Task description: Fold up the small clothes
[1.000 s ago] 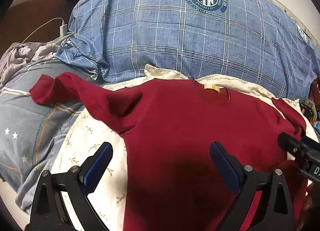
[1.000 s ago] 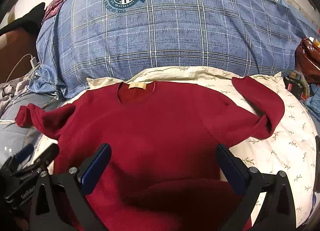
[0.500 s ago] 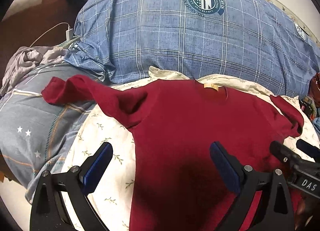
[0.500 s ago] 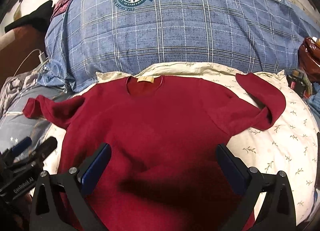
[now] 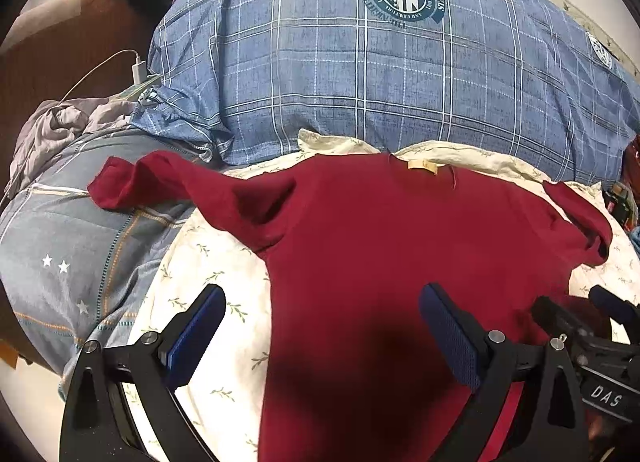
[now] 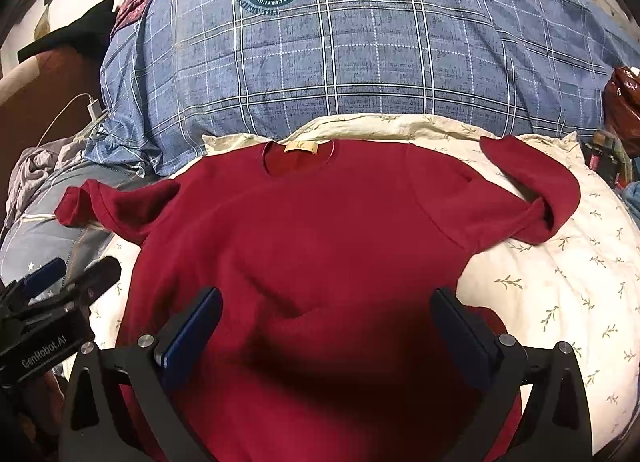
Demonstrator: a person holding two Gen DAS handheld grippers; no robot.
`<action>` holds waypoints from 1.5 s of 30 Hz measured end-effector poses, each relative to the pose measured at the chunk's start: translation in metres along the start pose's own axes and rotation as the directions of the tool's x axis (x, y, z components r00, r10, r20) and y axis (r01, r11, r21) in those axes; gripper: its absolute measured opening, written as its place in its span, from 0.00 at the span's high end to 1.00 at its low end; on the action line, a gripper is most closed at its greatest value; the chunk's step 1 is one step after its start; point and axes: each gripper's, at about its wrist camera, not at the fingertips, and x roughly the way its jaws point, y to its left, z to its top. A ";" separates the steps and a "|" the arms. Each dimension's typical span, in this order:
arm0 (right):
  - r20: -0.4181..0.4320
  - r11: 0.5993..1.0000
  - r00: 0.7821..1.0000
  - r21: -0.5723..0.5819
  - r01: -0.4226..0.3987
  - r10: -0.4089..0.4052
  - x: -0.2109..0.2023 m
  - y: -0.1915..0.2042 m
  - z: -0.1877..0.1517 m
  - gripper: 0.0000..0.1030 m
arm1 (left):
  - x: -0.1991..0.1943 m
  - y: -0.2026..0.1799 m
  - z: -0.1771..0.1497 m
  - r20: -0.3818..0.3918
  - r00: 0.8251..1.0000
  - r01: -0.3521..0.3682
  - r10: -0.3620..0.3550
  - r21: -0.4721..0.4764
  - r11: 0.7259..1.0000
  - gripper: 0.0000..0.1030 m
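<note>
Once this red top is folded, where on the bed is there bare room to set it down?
Most bare room shows on the cream floral sheet, right of the dark red long-sleeved sweater, below its curled right sleeve. A narrower strip of sheet lies left of the sweater, bordered by the grey star-print quilt. Behind the collar, the blue plaid duvet crowds close.

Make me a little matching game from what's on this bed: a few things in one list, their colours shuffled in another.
Things:
1. sweater
2. checked quilt
3. neck label
4. leafy sheet

Colours:
A. cream with green sprigs
B. dark red
C. blue with pale lines
D. tan

Pairs: 1-B, 2-C, 3-D, 4-A
</note>
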 end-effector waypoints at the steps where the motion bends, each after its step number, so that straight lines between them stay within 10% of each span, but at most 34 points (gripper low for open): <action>1: 0.000 1.000 1.000 0.002 0.002 -0.002 0.001 -0.001 0.000 0.00 | 0.001 -0.001 0.000 -0.001 1.000 0.004 -0.004 -0.003 1.000 0.05; 33: -0.091 0.998 0.995 -0.050 -0.036 0.031 0.042 0.012 0.014 0.00 | 0.053 0.036 0.021 -0.086 0.994 0.059 -0.066 -0.084 0.995 0.05; 45: -0.120 0.996 0.992 -0.083 -0.041 0.031 0.058 0.024 0.012 0.00 | 0.051 0.168 0.065 -0.011 0.984 -0.174 0.176 -0.226 0.958 0.05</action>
